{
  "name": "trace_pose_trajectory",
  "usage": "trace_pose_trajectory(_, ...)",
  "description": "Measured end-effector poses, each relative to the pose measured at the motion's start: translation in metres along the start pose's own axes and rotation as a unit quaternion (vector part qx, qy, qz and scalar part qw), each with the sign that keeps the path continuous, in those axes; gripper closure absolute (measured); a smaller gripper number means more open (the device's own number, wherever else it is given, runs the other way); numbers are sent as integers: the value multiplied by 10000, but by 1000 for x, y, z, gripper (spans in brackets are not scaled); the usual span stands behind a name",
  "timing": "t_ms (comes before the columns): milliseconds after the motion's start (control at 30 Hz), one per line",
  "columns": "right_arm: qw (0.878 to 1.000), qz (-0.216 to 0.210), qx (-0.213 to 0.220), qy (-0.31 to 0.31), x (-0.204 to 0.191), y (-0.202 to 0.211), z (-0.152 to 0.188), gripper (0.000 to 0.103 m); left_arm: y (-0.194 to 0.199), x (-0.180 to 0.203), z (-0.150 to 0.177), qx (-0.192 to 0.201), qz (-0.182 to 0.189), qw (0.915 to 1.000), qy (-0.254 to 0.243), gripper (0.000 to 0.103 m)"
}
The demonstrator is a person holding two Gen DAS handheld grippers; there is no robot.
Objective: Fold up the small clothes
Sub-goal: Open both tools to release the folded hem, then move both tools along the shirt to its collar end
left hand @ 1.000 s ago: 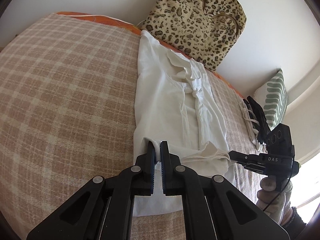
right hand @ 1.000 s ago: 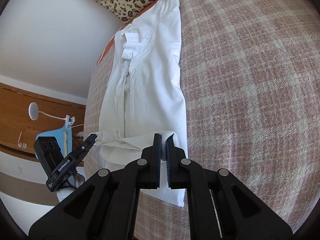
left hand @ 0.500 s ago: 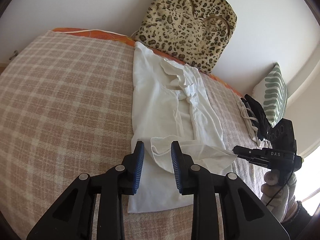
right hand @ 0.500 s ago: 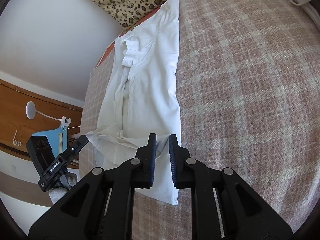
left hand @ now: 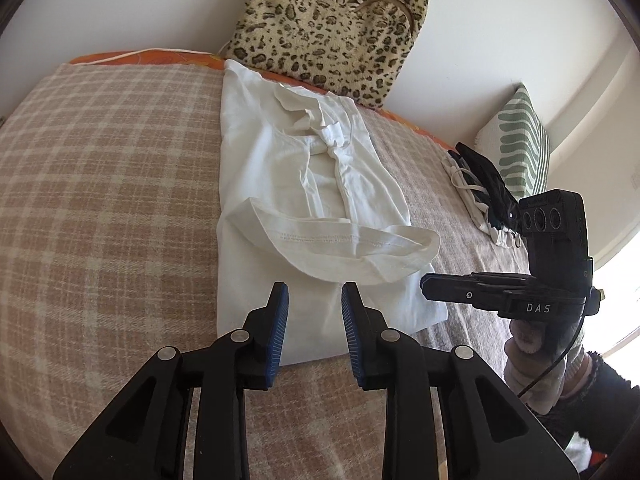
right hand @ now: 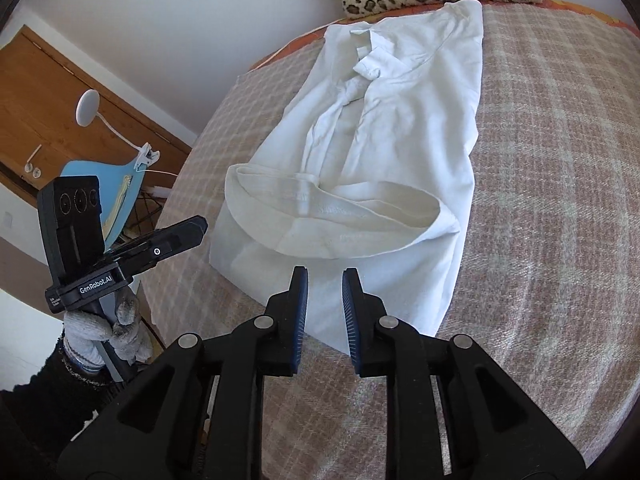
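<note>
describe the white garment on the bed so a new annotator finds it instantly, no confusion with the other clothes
Start at the leopard-print cushion against the wall, at the far edge of the plaid bedspread. The white garment runs from it toward the camera as one long strip, its near hem flipped back in a curved loop. The small clothes pile to its right mixes black and white.

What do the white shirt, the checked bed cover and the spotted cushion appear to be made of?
White shirt: thin matte woven or jersey cloth, probably cotton; soft creases and a stitched hem.
Checked bed cover: coarse woven fabric, wool-like; the weave texture is visible in its beige-pink plaid.
Leopard-print cushion: short plush faux fur; the surface looks fuzzy.
</note>
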State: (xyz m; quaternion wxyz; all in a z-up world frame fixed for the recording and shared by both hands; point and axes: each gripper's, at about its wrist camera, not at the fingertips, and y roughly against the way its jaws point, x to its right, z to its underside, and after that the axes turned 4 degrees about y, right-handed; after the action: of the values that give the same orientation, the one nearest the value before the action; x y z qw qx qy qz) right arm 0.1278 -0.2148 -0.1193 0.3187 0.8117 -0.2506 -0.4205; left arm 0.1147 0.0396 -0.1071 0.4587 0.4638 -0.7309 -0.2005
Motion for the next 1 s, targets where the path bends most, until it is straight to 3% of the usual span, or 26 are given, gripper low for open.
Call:
trace_pose_trajectory(133, 9997, 42, -167, 168, -7, -14, -2, 84, -10, 0, 2, -183, -41, 9998, -57, 78)
trace_pose_trajectory(267, 9991, 239, -271, 241, -5, -25, -5, 84, -20, -8, -2, -328, -10, 9993, 186, 79)
trace_pose_trajectory(433, 9992, 337, -172, 129, 3, -28, -17, 84, -31, -11, -12, -321, 3, 9992, 254, 79)
trace_pose_trajectory(667, 9981, 523, 97, -305, 28, -25, -37, 84, -35, -20, -30, 0, -209, 9986, 487, 79)
trace_pose_trajectory(867, 9962, 747, 203, -409, 37, -22, -44, 86, -26, -17, -42, 405, -540, 9972, 330, 79)
trace_pose_trajectory(1000, 9922, 1132, 295, -423, 42, -14, -47, 86, -21, -12, -42, 506, -630, 9966, 170, 79)
